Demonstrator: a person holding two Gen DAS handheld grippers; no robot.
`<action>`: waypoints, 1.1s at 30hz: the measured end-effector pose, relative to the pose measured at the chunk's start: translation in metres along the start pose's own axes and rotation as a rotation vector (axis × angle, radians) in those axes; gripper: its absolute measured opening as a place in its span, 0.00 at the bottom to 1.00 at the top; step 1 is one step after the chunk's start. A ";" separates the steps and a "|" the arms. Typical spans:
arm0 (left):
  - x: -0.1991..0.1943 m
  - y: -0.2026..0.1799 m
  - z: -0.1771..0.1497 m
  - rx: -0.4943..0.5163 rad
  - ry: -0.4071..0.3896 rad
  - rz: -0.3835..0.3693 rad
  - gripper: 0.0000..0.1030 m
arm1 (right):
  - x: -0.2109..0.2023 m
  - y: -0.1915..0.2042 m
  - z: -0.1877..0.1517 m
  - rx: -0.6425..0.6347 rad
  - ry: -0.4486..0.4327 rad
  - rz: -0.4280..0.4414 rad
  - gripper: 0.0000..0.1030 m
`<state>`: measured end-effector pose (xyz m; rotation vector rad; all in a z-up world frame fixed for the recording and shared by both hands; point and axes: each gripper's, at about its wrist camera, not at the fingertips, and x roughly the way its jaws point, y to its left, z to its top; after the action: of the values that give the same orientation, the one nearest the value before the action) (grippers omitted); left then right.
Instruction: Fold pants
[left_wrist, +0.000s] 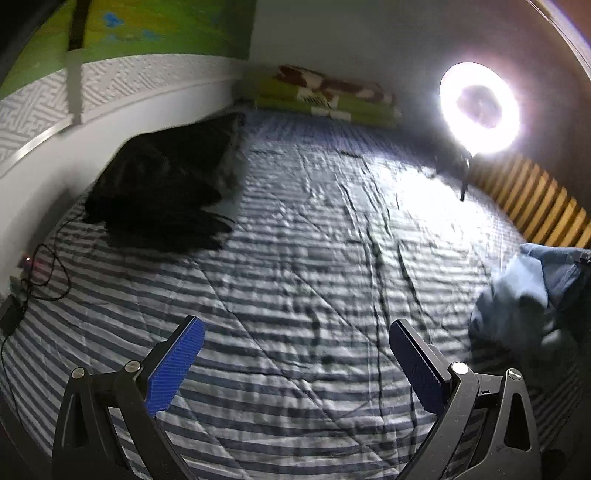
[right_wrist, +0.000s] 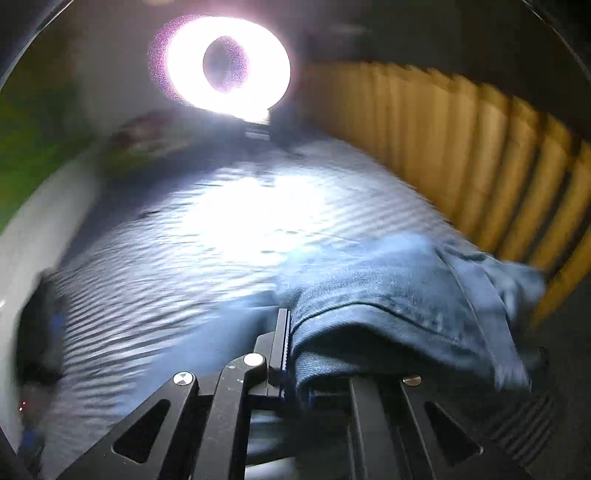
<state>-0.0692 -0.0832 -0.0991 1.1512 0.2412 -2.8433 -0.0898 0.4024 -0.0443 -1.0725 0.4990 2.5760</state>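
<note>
Over by the wall on the left a dark pile of clothes (left_wrist: 166, 184) lies on the striped bed (left_wrist: 295, 258), with a thin black cable (left_wrist: 48, 273) trailing beside it. The left gripper (left_wrist: 295, 354) hangs above the sheet with its blue pads wide apart, holding nothing. Farther back the ring lamp (left_wrist: 480, 107) glares across the bed, and yellow slats (left_wrist: 535, 199) run along the right edge.

On the right the pants (right_wrist: 388, 295), blue denim, are bunched near that edge and draped over the right gripper (right_wrist: 291, 354), which is clamped on a fold of them. Denim looks thick and fairly heavy, soft enough to sag yet not slippery. I reckon the best hold is the waistband or a hem, one corner for each gripper, so the cloth spreads flat.
</note>
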 end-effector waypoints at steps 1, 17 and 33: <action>-0.005 0.007 0.003 -0.016 -0.012 0.002 0.99 | -0.014 0.030 -0.003 -0.043 -0.014 0.063 0.06; -0.080 0.190 0.020 -0.324 -0.215 0.285 0.99 | -0.031 0.381 -0.180 -0.491 0.301 0.656 0.09; -0.088 0.063 -0.050 -0.157 -0.008 -0.012 0.99 | -0.105 0.123 -0.190 -0.364 0.185 0.389 0.48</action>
<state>0.0359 -0.1364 -0.0803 1.1099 0.4637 -2.7799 0.0480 0.1965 -0.0692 -1.4702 0.3083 3.0045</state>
